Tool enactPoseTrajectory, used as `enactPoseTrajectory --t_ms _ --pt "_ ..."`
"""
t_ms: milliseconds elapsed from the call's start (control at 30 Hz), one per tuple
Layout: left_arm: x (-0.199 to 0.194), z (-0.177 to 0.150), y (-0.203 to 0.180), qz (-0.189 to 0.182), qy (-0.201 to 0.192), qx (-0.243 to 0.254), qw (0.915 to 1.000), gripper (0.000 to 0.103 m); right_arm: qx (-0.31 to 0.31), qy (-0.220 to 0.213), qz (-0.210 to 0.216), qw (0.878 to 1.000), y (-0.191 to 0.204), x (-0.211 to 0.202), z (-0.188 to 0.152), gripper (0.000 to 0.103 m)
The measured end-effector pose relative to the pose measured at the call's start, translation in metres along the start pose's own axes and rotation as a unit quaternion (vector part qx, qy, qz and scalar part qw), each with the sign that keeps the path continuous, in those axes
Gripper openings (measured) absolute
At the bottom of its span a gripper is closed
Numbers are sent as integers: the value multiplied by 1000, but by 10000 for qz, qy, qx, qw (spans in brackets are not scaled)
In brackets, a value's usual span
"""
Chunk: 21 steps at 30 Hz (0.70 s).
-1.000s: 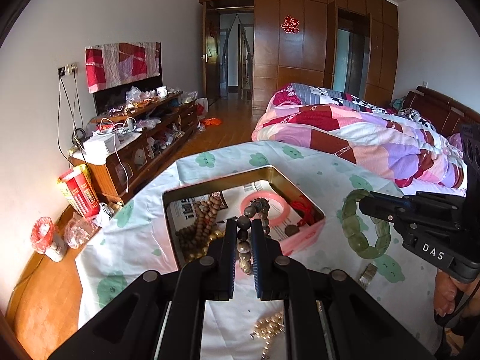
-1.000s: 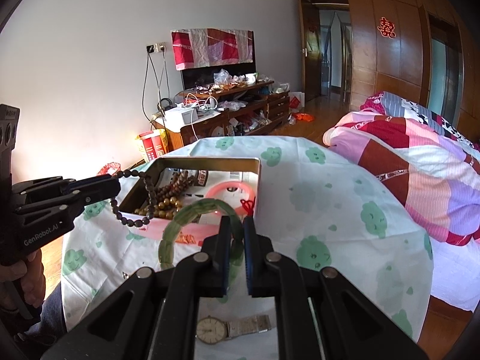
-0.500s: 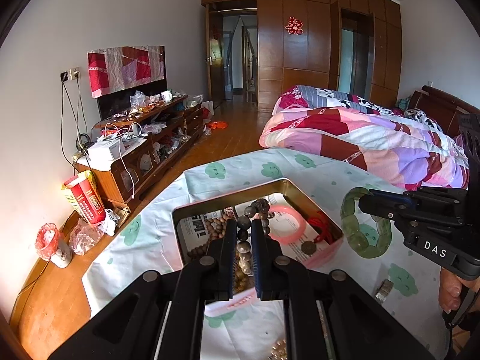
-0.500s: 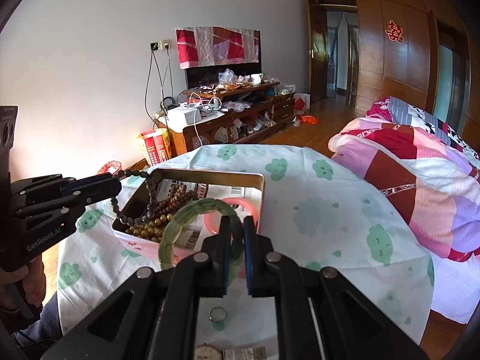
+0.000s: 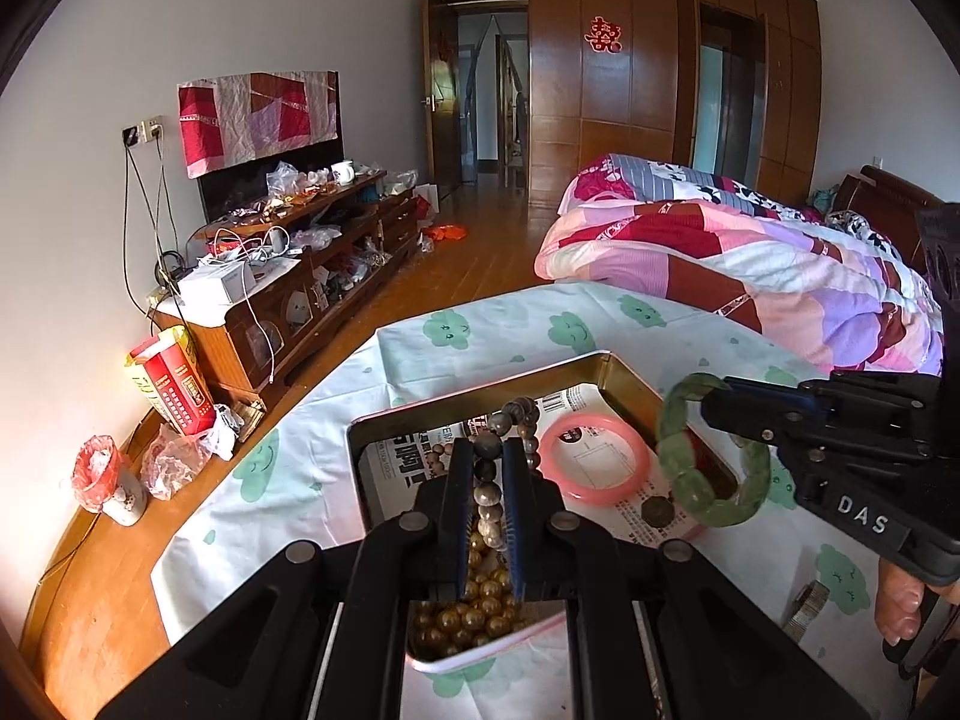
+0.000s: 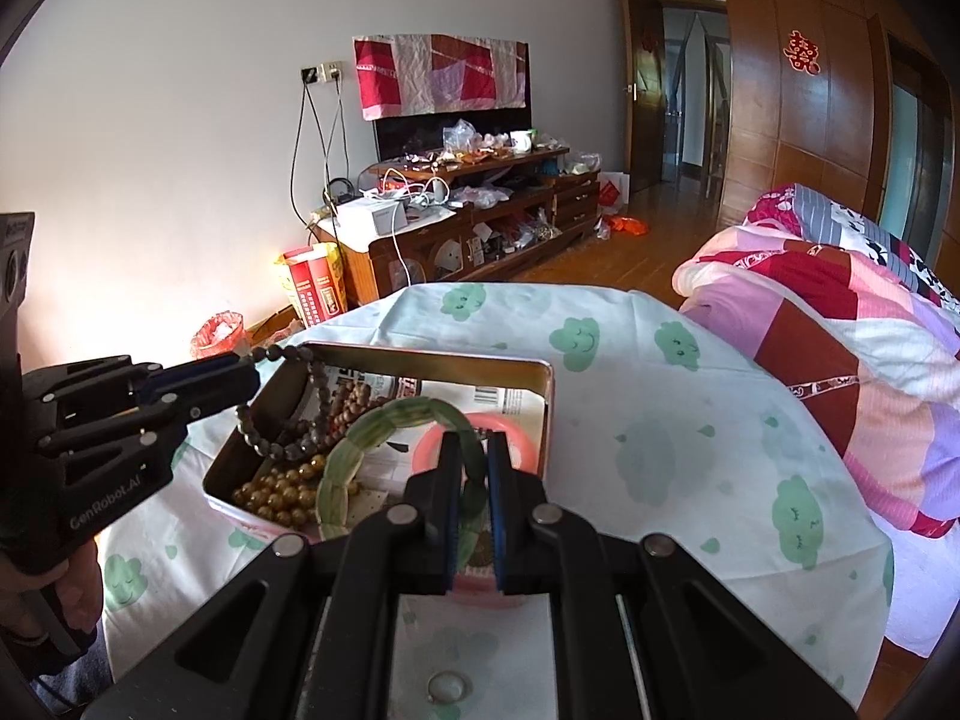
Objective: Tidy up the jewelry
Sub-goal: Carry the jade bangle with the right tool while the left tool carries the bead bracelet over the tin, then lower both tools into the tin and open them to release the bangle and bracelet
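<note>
A gold metal tin [image 5: 624, 377] [image 6: 543, 396] lined with newspaper sits on the cloud-print tablecloth. It holds a pink bangle [image 5: 594, 459] [image 6: 522, 435], brown bead strings [image 5: 474, 618] [image 6: 282, 495] and a coin [image 5: 657, 510]. My left gripper [image 5: 485, 450] [image 6: 255, 375] is shut on a dark bead bracelet [image 5: 489, 468] [image 6: 288, 414] that hangs over the tin. My right gripper [image 6: 471, 450] [image 5: 714, 399] is shut on a green jade bracelet [image 6: 384, 426] [image 5: 696, 462], held above the tin's near right side.
A ring [image 6: 447, 687] lies on the cloth near me. A small metal piece [image 5: 807, 609] lies at the right. A bed with a patchwork quilt [image 5: 750, 252] stands to the right, a cluttered TV cabinet [image 5: 288, 288] along the left wall.
Both grippers have moved forward over the tin with their bracelets. The watch and loose beads on the near cloth have dropped out of view.
</note>
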State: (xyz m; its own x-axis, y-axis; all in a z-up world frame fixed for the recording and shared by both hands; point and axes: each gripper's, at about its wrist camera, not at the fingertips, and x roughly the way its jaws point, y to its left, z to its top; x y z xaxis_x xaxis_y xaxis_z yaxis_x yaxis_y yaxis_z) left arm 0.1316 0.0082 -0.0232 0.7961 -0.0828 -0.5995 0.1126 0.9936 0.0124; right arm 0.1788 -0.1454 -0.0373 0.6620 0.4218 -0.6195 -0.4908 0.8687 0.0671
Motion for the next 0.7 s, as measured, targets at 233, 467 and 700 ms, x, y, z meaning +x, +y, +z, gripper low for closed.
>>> enactPoseTrajectory --t_ms 233,467,700 --pt "14 2 1 29 136 -4 9999 9 -40 103 -52 9999 2 16 4 10" --pt "26 1 3 48 272 -14 9996 9 -55 219 -71 9997 2 29 4 10" --pt "35 -2 1 41 385 14 9993 9 -75 337 -89 9994 4 40 1 10"
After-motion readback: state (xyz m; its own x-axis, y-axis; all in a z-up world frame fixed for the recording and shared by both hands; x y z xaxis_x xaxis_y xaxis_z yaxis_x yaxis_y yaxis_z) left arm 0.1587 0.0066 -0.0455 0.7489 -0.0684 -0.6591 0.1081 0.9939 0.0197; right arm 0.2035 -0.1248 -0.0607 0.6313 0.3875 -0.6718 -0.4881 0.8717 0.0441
